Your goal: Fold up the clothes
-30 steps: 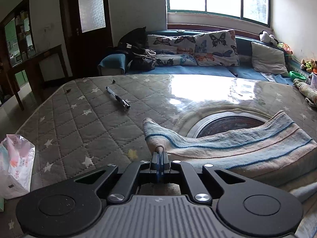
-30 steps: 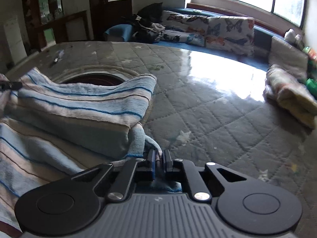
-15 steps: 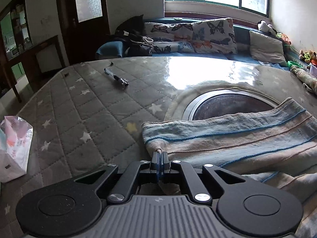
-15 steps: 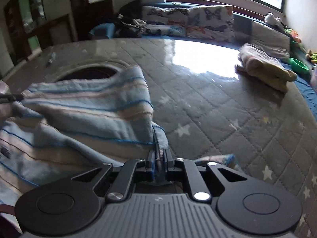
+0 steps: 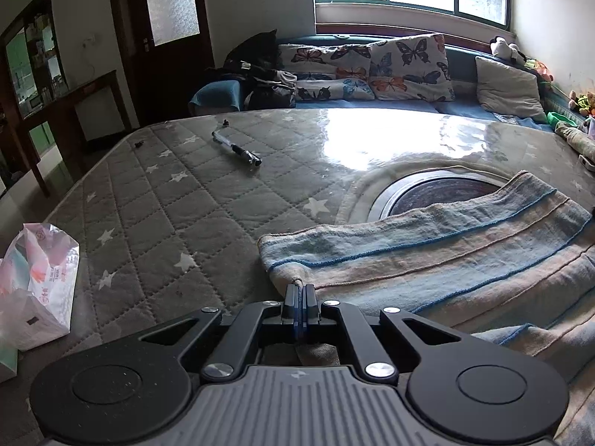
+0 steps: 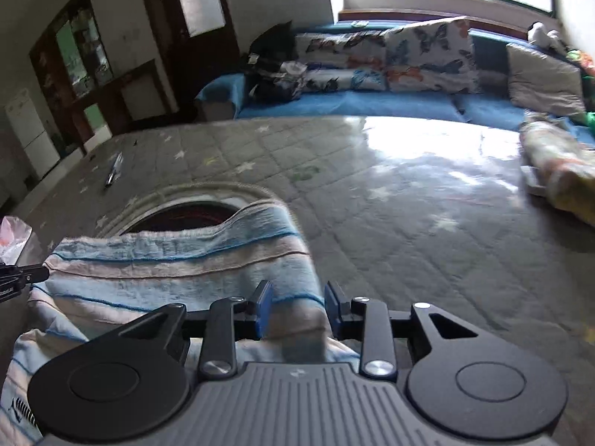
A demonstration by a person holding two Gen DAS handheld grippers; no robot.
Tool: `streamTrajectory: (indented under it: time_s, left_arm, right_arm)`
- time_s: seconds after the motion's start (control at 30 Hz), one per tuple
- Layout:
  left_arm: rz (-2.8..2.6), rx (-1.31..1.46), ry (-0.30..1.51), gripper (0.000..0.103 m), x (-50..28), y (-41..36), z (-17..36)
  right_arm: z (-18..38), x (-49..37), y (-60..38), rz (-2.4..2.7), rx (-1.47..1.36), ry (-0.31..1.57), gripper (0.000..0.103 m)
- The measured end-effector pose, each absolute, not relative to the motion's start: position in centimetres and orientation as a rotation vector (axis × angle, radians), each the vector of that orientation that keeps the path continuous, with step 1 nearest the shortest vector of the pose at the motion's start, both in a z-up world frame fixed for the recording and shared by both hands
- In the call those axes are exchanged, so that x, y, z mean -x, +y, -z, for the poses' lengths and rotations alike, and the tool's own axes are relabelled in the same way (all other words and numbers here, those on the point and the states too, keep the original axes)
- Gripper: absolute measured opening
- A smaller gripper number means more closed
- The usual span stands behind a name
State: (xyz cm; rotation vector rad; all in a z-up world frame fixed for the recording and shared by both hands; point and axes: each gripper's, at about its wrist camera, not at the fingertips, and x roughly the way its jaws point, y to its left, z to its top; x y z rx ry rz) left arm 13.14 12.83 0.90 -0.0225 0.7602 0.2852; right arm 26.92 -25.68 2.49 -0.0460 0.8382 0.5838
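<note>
A blue, beige and white striped cloth [image 5: 438,256] lies folded over on the grey star-quilted table cover [image 5: 178,200]. My left gripper [image 5: 298,297] is shut on the cloth's near left corner, low over the cover. In the right wrist view the same cloth [image 6: 178,267] lies flat, its right edge between the spread fingers of my right gripper [image 6: 297,306], which is open and holds nothing. The left gripper's tip [image 6: 26,273] shows at the cloth's left corner.
A pen [image 5: 238,152] lies on the cover at the far left. A round dark opening [image 5: 438,197] shows behind the cloth. A plastic bag [image 5: 33,282] sits at the left edge. Another folded cloth [image 6: 557,163] lies at the far right. A sofa with butterfly cushions [image 5: 372,70] stands behind.
My right gripper has opened and let go of the cloth, which now lies flatter. My left gripper stays shut on its corner and has moved slightly nearer the table.
</note>
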Motion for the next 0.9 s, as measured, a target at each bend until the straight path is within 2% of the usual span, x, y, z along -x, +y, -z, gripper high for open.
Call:
streamTrajectory:
  time_s: [0.53, 0.6, 0.67, 0.73, 0.9]
  left_arm:
    - [-0.293, 0.048, 0.765, 0.003, -13.0, 13.6, -0.8]
    - [-0.296, 0.049, 0.766, 0.003, -13.0, 13.6, -0.8]
    - [-0.299, 0.053, 0.768, 0.003, -13.0, 13.6, -0.7]
    - [-0.301, 0.057, 0.769, 0.003, -12.9, 13.6, -0.7]
    - [-0.308, 0.059, 0.768, 0.004, -12.9, 13.4, -0.6]
  right_arm:
    - [-0.5, -29.3, -22.6, -0.569, 0.081, 0.85, 0.032]
    - [-0.5, -29.3, -22.3, -0.581, 0.084, 0.854, 0.027]
    - [-0.7, -29.0, -22.0, -0.585, 0.093, 0.846, 0.012]
    - [-1.1, -28.4, -21.8, -0.586, 0.098, 0.821, 0.007]
    - [-3.4, -24.7, -20.3, -0.65, 0.177, 0.703, 0.005]
